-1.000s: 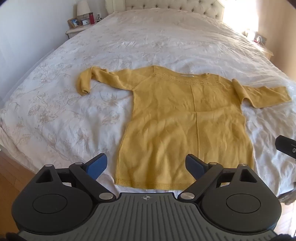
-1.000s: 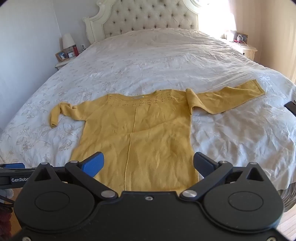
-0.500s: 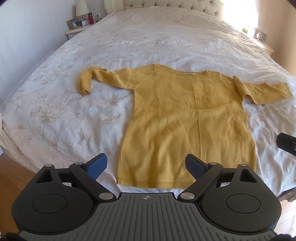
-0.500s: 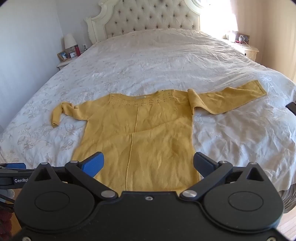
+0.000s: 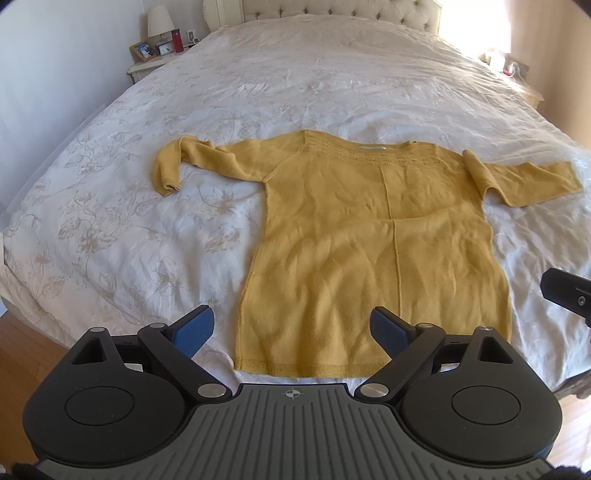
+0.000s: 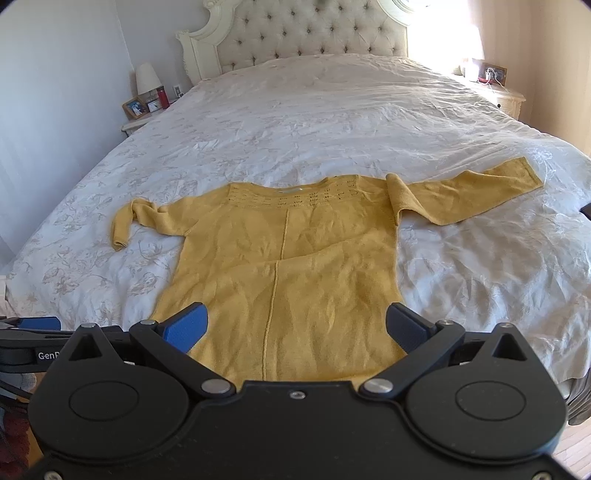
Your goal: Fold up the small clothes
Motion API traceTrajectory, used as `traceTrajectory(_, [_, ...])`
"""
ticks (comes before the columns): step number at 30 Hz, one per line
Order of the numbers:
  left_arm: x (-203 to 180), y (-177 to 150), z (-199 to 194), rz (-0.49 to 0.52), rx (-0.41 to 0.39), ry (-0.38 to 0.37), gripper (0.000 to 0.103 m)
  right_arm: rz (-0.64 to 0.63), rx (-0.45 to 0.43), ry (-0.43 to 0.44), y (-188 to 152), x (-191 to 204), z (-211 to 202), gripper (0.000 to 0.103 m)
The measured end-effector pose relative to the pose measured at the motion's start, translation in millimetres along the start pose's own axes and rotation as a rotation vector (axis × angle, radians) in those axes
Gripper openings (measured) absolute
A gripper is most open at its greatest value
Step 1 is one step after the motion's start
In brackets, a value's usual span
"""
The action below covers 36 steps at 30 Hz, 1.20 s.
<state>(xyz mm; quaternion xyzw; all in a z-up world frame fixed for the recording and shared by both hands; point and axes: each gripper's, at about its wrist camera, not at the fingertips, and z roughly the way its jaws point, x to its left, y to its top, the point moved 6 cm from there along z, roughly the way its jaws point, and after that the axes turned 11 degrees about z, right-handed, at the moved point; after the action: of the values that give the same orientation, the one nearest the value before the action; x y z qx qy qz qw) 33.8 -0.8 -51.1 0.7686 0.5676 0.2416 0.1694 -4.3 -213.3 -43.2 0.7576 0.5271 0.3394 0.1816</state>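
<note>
Yellow sweater (image 5: 373, 243) spread flat on the bed, both my grippers above its hem.

It lies front up on the white floral bedspread (image 5: 110, 229), neck toward the tufted headboard (image 6: 306, 33), one sleeve bent at the cuff, the other stretched out. My left gripper (image 5: 291, 328) and right gripper (image 6: 297, 326) both stand wide apart, holding nothing, clear of the cloth. A nightstand (image 6: 138, 123) sits beside the bed.

We see bright daylight pouring in from the far right, blowing out the window (image 6: 469, 40) to white glare. The bedspread (image 5: 295, 81) is evenly lit, with soft shadows in its wrinkles. Both views are sharp, with fisheye bending and dark vignetted corners.
</note>
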Motion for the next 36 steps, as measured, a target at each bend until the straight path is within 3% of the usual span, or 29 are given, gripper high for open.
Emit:
traceTrajectory(21, [1, -2, 7, 0.001, 0.025, -0.035, 0.092, 0.017, 0.004, 0.020, -3, 7, 5, 0.102])
traceTrajectory(27, [10, 5, 3, -0.014, -0.030, -0.035, 0.086, 0.038, -0.075, 0.056, 10, 9, -4, 0.102])
traceTrajectory(34, [18, 19, 9, 0.004, -0.101, -0.029, 0.084, 0.088, -0.224, 0.141, 28, 5, -10, 0.102])
traceTrajectory(36, [20, 20, 13, -0.001, -0.117, -0.041, 0.082, 0.063, -0.191, 0.126, 30, 4, 1, 0.102])
